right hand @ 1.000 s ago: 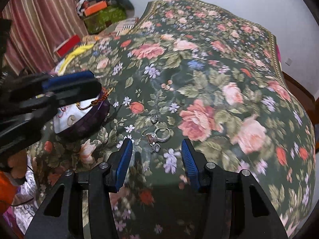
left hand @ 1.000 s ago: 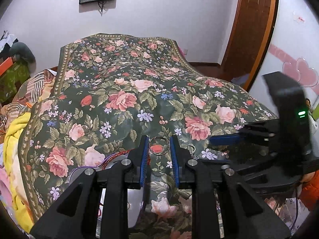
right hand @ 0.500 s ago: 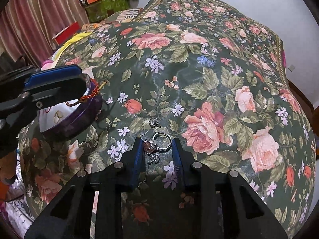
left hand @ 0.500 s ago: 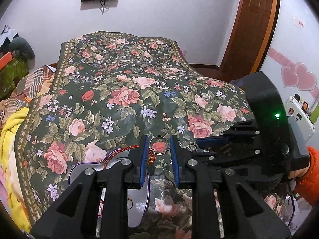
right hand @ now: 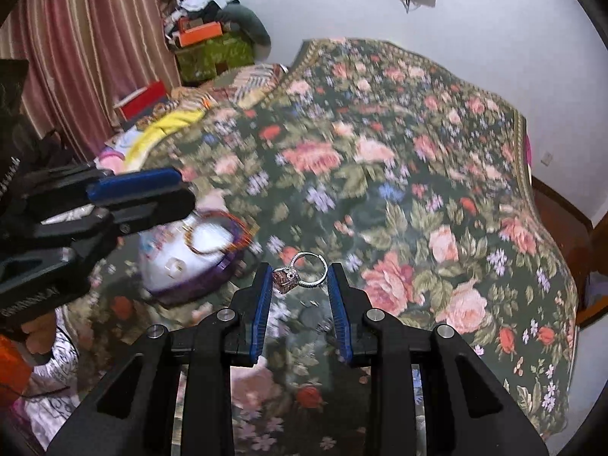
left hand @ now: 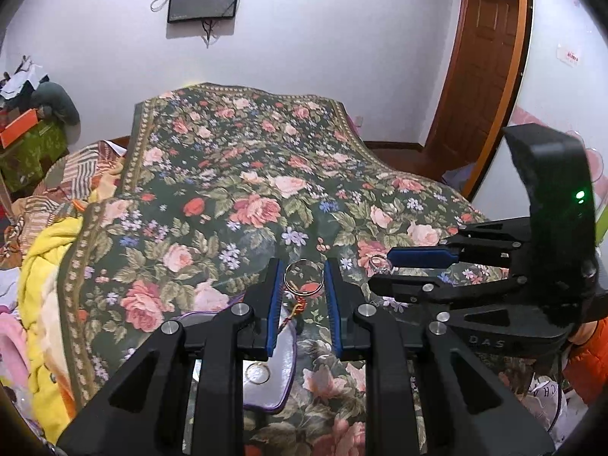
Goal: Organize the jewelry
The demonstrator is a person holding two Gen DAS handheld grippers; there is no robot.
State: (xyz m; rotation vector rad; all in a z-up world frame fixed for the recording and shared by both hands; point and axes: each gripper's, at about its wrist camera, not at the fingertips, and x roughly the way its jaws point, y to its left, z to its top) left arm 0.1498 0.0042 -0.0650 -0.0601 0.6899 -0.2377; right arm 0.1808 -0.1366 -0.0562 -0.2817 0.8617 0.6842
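Here the left gripper sits at the lower centre of its own view, its blue-padded jaws drawn narrow around a thin gold ring held upright between the pads, with a red-and-gold knotted cord hanging from the ring's lower left. Below that, partly hidden behind the left finger, lies a purple-rimmed dish with a pale inside on the floral bedspread, and a small gold hoop rests in it. At the right of this view the right gripper reaches in sideways, a silver glint showing at its tip. In the right wrist view the right gripper is at lower centre, jaws narrow and clamped on a silver ring with a reddish-brown stone pressed against the left pad, the band reaching to the right pad, all of it lifted clear of the blurred bedspread. Left of centre in that frame the dish appears blurred, with an orange beaded strand draped over its rim. The left gripper enters from the left edge just above the dish. In the upper left corner are striped curtains and stacked boxes.
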